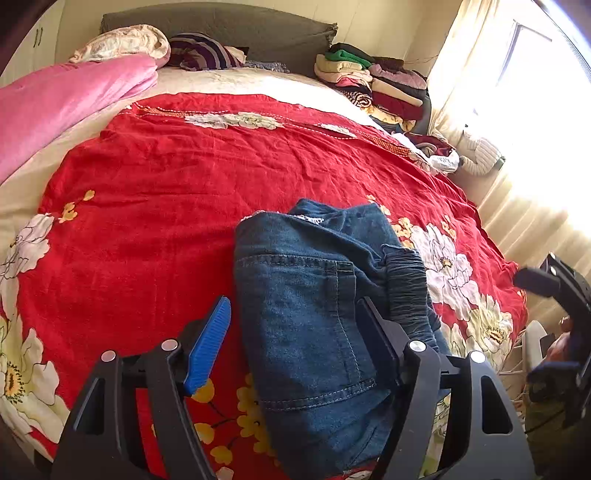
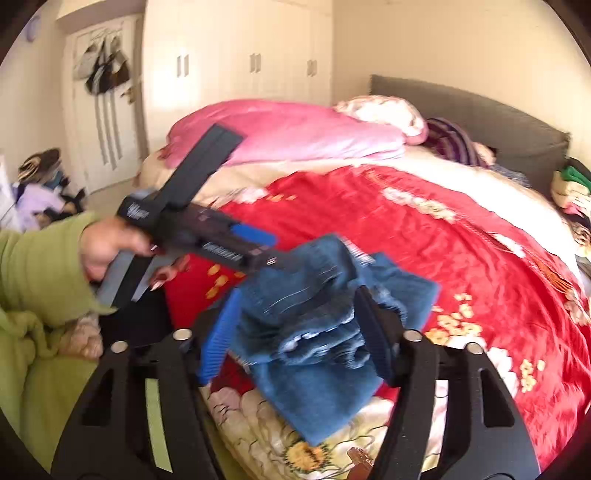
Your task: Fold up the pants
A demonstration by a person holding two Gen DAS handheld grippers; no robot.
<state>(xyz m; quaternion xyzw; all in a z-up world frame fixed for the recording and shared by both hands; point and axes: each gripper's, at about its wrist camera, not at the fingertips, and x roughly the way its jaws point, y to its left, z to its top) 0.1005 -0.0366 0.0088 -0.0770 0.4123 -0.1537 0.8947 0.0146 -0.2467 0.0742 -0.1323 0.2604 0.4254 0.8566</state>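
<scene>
Lying folded on the red floral bedspread point(image 1: 177, 177), the jeans point(image 1: 314, 314) sit loose between the spread left gripper point(image 1: 291, 325) and spread right gripper point(image 2: 295, 328), so a pad snagging the denim could unroll the bulky top layers.

My left wrist cam sat low at bed foot, looked along red floral bedspread point(image 1: 177, 177) toward grey headboard point(image 1: 221, 22), jeans point(image 1: 314, 314) close below. My right wrist cam looked leftward across bed toward wardrobe point(image 2: 251, 48) (blurred). Both shared jeans point(image 2: 332, 314), bedspread, headboard.
</scene>
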